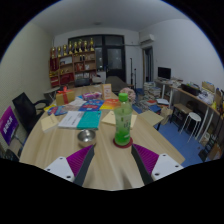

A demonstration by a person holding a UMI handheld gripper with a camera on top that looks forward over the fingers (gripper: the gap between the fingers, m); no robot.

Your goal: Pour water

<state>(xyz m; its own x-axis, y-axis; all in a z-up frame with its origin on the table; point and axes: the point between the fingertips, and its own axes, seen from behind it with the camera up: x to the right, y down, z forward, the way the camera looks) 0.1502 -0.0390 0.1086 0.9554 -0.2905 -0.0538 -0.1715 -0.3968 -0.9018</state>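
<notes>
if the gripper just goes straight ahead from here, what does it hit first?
Most likely the green bottle, standing upright on the table just ahead of the gripper, roughly in line with the gap between its open fingers. The small metal bowl sits left of that line. Depth is hard to judge.

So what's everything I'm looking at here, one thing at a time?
Bottle: one, green and see-through with a red cap, standing upright on the table just ahead of the fingers, on a dark round coaster.
Bowl: one, small and metallic, beside the bottle.
Papers and books: several, light blue, yellow and other colours, spread beyond the bowl.
Table: one, pale wood.
Chair: one, black, at the table's side.
Shelf: one, at the far wall, filled with small items.
Desk with a monitor: one, beyond the table.
Gripper: one, with purple pads, fingers open, nothing between them.
</notes>
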